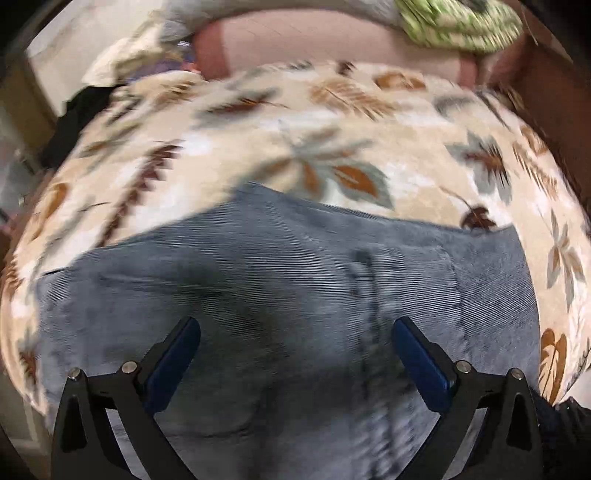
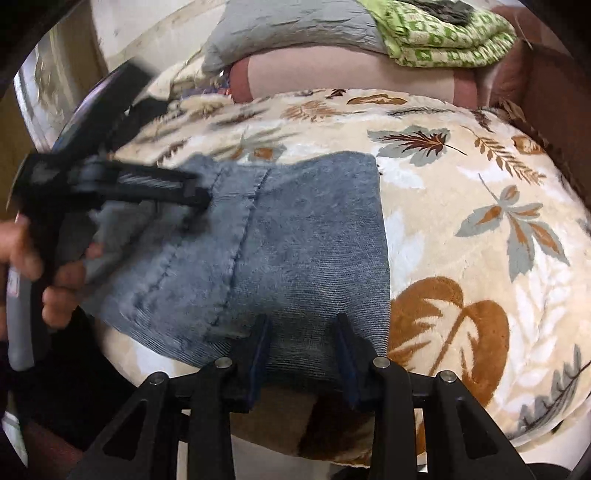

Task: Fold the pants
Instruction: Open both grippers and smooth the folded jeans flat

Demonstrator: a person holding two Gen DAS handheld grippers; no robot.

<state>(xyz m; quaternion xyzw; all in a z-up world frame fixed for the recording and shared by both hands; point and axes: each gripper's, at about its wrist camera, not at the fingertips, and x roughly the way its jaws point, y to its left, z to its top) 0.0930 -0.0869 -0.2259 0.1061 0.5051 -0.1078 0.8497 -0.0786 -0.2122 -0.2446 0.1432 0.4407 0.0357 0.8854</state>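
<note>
A wide bed covered with a cream blanket [image 2: 461, 206] printed with brown and grey leaves carries everything here. At its far edge lies a long pinkish bolster [image 2: 351, 77], with a grey pillow [image 2: 288, 26] on top of it and a folded green-and-cream patterned cloth [image 2: 443, 33] at the far right corner.

The pants [image 2: 303, 240], blue-grey corduroy and already folded into a compact block, lie on the blanket close to the near edge of the bed, toward its left side. Their right fold edge runs straight from far to near, and a stitched seam crosses the cloth on the left half. In the left wrist view the pants [image 1: 280, 280] fill the lower half of the picture, blurred, with a belt loop showing near the middle.

A hand [image 2: 40, 266] at the left rim of the right wrist view holds the handle of the left gripper [image 2: 207, 192], whose dark arms reach over the far left part of the pants. In its own view the left gripper [image 1: 297, 332] has its blue-padded fingers spread wide above the corduroy, nothing pinched between them.

The right gripper [image 2: 301, 325] sits at the near edge of the pants. Its fingers [image 2: 260, 343] stand narrowly apart with the cloth edge between them; whether the pads actually press on the fabric I cannot tell.
</note>
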